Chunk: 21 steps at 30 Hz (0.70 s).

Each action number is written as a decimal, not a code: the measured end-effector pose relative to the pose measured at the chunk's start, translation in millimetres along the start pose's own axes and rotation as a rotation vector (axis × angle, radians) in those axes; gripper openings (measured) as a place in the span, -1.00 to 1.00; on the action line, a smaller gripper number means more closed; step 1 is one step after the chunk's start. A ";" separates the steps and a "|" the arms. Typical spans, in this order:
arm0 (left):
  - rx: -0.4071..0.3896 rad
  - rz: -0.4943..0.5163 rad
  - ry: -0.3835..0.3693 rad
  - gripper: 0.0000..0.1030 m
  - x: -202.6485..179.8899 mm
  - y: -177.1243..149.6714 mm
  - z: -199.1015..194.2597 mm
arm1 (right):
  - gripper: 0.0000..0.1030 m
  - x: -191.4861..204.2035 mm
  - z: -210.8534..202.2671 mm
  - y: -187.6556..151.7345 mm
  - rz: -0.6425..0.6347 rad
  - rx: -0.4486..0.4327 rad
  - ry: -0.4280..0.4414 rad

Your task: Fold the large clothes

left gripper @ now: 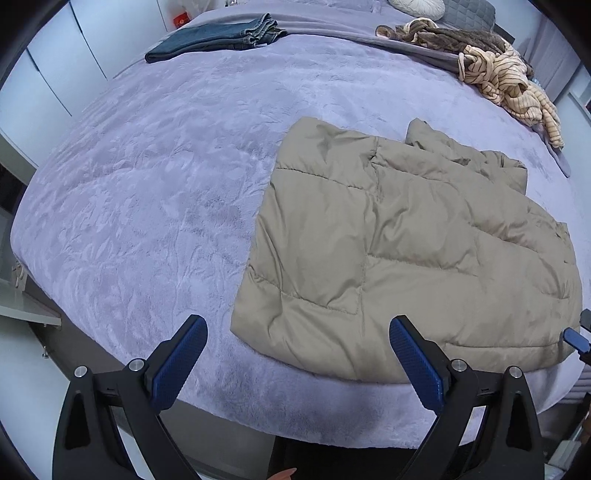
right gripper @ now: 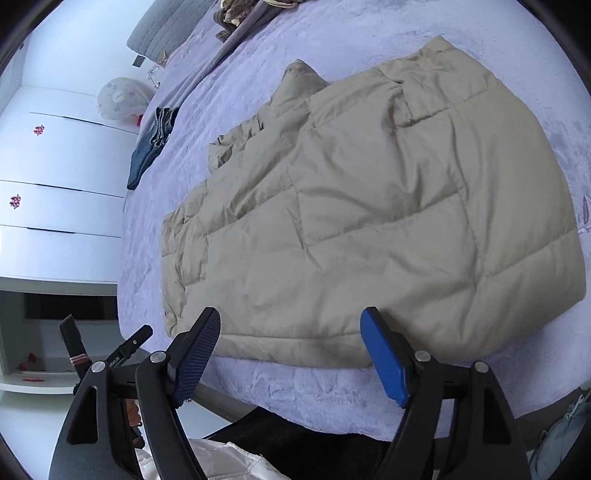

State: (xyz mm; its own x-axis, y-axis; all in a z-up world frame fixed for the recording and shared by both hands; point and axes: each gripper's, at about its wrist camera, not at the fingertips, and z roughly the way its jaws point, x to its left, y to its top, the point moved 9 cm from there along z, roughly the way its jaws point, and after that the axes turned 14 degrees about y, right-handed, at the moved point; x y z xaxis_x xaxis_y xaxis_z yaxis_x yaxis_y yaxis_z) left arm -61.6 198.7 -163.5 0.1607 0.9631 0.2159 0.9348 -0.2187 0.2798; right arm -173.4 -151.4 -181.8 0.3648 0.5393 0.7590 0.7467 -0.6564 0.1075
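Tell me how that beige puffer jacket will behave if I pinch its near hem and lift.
The beige puffer jacket looks quilted and puffy, so it is probably light for its bulk and will droop rather than hold flat. Its smooth shell may slip between the jaws. The layers already folded over may slide apart when lifted.

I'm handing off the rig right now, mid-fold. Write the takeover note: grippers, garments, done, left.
Left hand-held gripper: open, empty, hovering at the bed's near edge.
Right hand-held gripper: open, empty, just short of the jacket's near hem.
Beige puffer jacket: lying partly folded on the lavender bedspread.
Done: jeans folded at the far side.
Left: finish the jacket, then the crumpled striped garment and brown patterned garment.
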 end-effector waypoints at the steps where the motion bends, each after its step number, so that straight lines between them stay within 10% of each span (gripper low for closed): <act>1: 0.001 0.006 -0.001 0.93 2.2 3.7 2.7 | 0.57 4.9 5.4 2.0 0.001 -0.004 -0.004; 21: 0.103 0.115 -0.079 0.93 19.0 44.7 75.4 | 0.79 37.6 81.6 3.1 0.063 0.005 -0.111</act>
State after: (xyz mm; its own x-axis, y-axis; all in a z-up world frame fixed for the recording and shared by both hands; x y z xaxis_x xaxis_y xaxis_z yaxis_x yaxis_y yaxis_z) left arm 7.2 219.1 -217.4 0.2895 0.9428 0.1655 0.9356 -0.3152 0.1591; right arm -112.0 -90.1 -205.3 0.4704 0.5526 0.6880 0.7232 -0.6882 0.0583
